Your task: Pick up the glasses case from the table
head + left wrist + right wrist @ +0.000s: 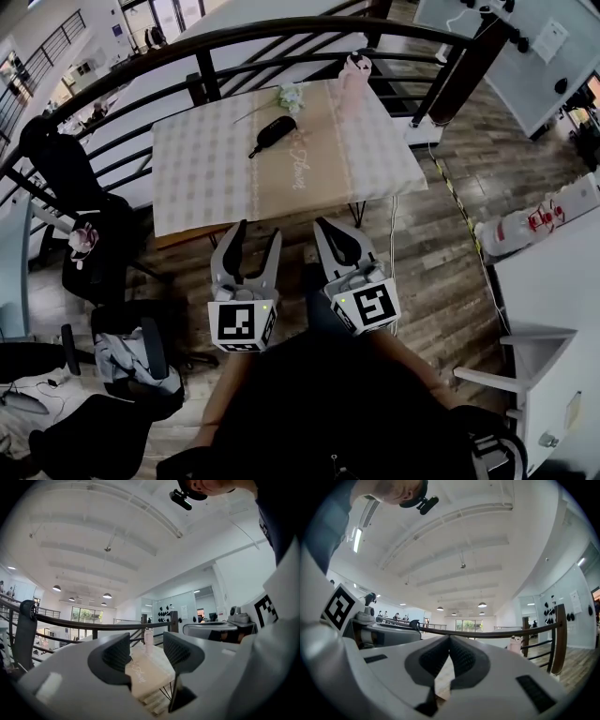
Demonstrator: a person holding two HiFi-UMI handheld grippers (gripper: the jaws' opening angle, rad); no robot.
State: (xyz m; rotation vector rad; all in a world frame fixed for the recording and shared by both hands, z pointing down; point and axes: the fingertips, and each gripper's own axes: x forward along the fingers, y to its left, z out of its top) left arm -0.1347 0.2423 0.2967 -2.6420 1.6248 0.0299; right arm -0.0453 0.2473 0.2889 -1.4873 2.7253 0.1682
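The black glasses case (273, 131) lies on the table (216, 178), toward the far middle of its beige checked cloth. Both grippers hover short of the table's near edge, well away from the case and pointing level toward it. My left gripper (257, 232) is open, with nothing between its jaws. In the left gripper view that gripper (146, 652) frames the tablecloth (146, 677) between its dark pads. My right gripper (325, 225) is shut and empty, and the right gripper view shows its tips (450, 641) meeting. The case shows in neither gripper view.
A pink bottle (354, 80) and a small bunch of flowers (291, 97) stand at the table's far edge. A dark curved railing (281, 33) runs behind. A black chair (70, 178) is at the left; a white desk (553, 281) and a white bag (525, 225) are at the right.
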